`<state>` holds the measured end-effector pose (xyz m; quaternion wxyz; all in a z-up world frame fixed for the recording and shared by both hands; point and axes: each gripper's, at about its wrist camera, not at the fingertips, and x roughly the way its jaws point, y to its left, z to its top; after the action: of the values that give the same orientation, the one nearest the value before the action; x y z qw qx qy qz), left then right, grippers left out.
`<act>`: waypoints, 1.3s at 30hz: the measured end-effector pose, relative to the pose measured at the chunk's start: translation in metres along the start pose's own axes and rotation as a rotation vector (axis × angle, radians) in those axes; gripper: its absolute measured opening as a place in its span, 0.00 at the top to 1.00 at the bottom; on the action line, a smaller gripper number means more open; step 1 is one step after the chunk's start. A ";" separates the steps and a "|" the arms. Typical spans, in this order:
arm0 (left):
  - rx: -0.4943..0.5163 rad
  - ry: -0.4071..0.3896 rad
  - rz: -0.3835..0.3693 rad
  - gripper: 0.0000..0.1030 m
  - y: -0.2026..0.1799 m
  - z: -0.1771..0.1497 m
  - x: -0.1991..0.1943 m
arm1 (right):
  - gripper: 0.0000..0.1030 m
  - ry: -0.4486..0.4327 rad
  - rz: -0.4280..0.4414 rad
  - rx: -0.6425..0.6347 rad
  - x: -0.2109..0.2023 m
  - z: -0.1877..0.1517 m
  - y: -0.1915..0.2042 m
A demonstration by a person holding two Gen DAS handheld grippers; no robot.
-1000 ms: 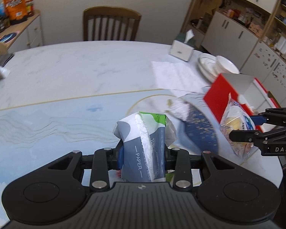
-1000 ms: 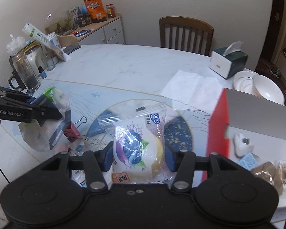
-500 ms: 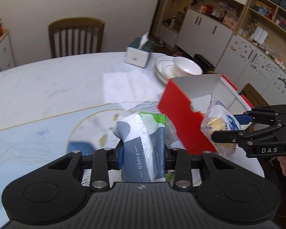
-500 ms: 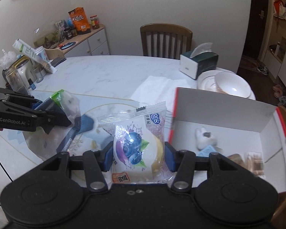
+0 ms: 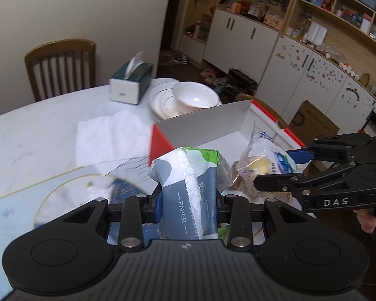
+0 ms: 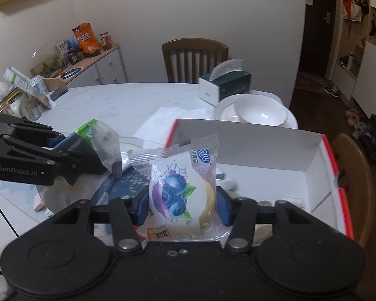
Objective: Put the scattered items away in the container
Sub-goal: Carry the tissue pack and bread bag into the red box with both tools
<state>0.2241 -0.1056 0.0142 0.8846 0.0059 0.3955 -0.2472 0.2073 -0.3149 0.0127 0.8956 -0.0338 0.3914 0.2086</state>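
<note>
My left gripper is shut on a grey and green tissue pack marked PAPER, held in the air just short of the red and white cardboard box. My right gripper is shut on a clear blueberry snack packet, held over the box's near edge. In the left wrist view the right gripper holds the snack packet to the right. In the right wrist view the left gripper with the tissue pack hangs to the left. Small items lie inside the box.
On the marble table sit a green tissue box, stacked white plates with a bowl and a paper napkin behind the box. A dark blue packet lies on the mat. Wooden chairs stand around the table.
Both grippers have carried their loads to the right toward the box. It now fills the right wrist view, and the snack packet is above its near edge.
</note>
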 end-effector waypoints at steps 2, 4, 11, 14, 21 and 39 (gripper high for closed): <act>0.016 0.000 -0.008 0.68 -0.010 0.006 0.007 | 0.50 -0.001 -0.007 0.005 -0.001 -0.001 -0.010; 0.031 0.003 -0.013 0.68 -0.020 0.011 0.015 | 0.50 -0.002 -0.011 0.009 -0.002 -0.003 -0.020; 0.075 0.025 -0.030 0.68 -0.049 0.026 0.047 | 0.50 0.011 -0.052 0.026 -0.003 -0.008 -0.055; 0.091 0.039 -0.028 0.68 -0.058 0.031 0.061 | 0.50 0.018 -0.069 0.034 -0.001 -0.010 -0.068; 0.142 0.063 -0.012 0.67 -0.076 0.044 0.092 | 0.50 0.035 -0.104 0.049 0.011 -0.009 -0.099; 0.194 0.146 0.045 0.67 -0.079 0.077 0.180 | 0.50 0.127 -0.123 -0.020 0.072 0.003 -0.128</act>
<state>0.3443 -0.2683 -0.0449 0.8539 0.1183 0.4328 -0.2636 0.3039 -0.4062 -0.0497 0.8796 -0.0798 0.4428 0.1544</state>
